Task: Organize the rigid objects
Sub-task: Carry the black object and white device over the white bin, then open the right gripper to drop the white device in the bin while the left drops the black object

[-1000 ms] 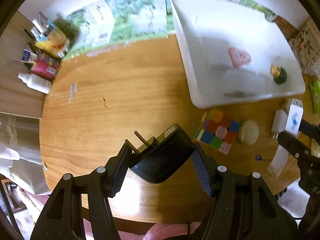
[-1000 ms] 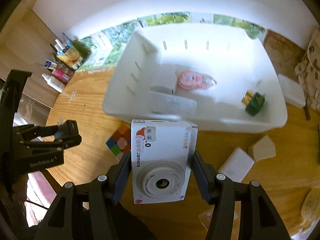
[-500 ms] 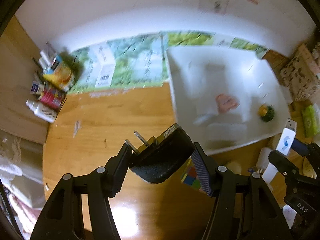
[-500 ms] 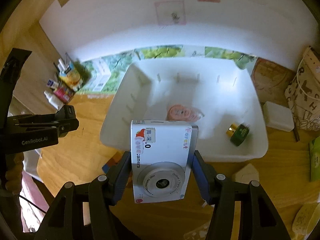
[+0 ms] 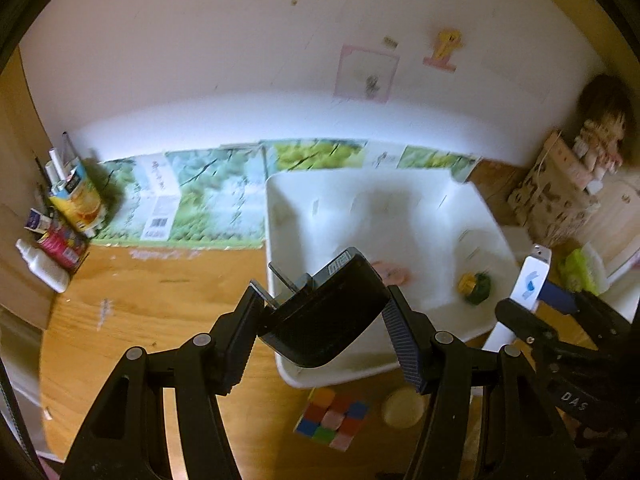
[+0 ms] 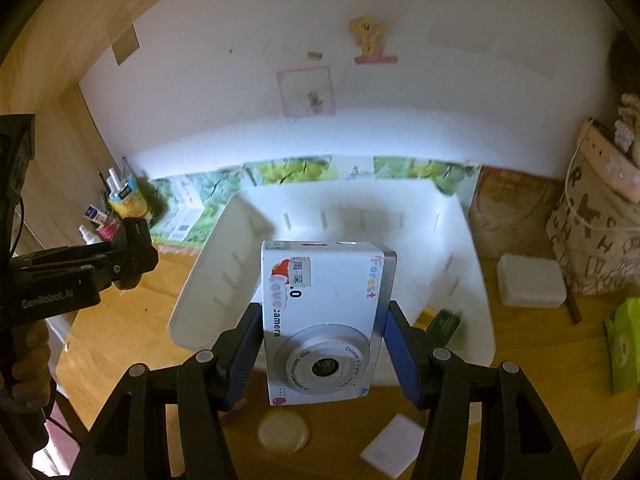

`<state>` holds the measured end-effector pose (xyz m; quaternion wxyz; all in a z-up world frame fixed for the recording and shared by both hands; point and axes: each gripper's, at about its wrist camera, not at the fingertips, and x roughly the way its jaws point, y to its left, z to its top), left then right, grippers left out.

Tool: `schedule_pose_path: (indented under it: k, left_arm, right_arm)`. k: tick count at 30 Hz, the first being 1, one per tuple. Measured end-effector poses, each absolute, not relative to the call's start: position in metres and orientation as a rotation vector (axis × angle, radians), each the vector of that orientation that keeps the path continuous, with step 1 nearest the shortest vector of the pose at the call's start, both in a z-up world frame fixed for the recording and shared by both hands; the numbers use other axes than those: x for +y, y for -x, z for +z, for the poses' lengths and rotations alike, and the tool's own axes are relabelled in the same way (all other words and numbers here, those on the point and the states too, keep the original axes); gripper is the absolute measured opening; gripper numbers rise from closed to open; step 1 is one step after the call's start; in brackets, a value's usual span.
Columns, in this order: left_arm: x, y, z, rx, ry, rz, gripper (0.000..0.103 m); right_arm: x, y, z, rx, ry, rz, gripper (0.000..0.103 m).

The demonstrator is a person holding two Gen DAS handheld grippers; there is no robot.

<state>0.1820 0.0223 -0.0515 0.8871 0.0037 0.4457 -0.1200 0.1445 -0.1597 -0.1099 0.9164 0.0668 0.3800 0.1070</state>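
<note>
My left gripper (image 5: pixel 325 308) is shut on a black plug adapter (image 5: pixel 324 324) whose metal prongs point up and left. It hangs over the near left corner of the white bin (image 5: pixel 280 208). My right gripper (image 6: pixel 323 314) is shut on a white children's camera (image 6: pixel 324 312), lens facing me, above the bin's (image 6: pixel 208 288) front wall. In the bin lie a pink object (image 5: pixel 390 274) and a green jar with a gold lid (image 5: pixel 476 286). On the table in front of the bin sit a colour cube (image 5: pixel 332 420) and a round beige piece (image 5: pixel 402 408).
Bottles and packets (image 5: pixel 60 220) crowd the table's left corner. A white box (image 6: pixel 530 286), a patterned bag (image 6: pixel 596 232) and a green packet (image 6: pixel 624 344) stand right of the bin. A small white box (image 6: pixel 394 448) lies near the front edge. A landscape-printed strip (image 5: pixel 208 200) runs along the wall.
Both grippers have risen and tipped upward, so more wall shows. The bin now sits lower in both views and closer under the held adapter and camera. Both grips are unchanged.
</note>
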Motion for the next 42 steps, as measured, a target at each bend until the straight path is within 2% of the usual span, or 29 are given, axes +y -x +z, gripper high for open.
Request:
schedule_pose_path:
  k: [14, 29, 31, 34, 38, 42]
  left_arm:
    - [0.024, -0.196, -0.073, 0.805, 0.157, -0.154, 0.065]
    - [0.011, -0.213, -0.088, 0.817, 0.148, -0.144, 0.065]
    - [0.009, -0.215, -0.088, 0.824, 0.144, -0.149, 0.067]
    - [0.008, -0.214, -0.085, 0.814, 0.14, -0.165, 0.079]
    - [0.004, -0.211, -0.082, 0.809, 0.136, -0.202, 0.08]
    - [0.0, -0.205, -0.074, 0.811, 0.132, -0.253, 0.082]
  right_arm:
    - [-0.168, -0.16, -0.127, 0.656, -0.09, 0.229, 0.06]
    - [-0.168, -0.173, -0.143, 0.663, -0.08, 0.24, 0.061]
    - [-0.17, -0.173, -0.142, 0.665, -0.079, 0.229, 0.063]
    - [-0.173, -0.169, -0.138, 0.659, -0.085, 0.207, 0.067]
    - [-0.177, -0.158, -0.129, 0.637, -0.081, 0.167, 0.07]
    - [-0.178, -0.144, -0.116, 0.604, -0.084, 0.117, 0.08]
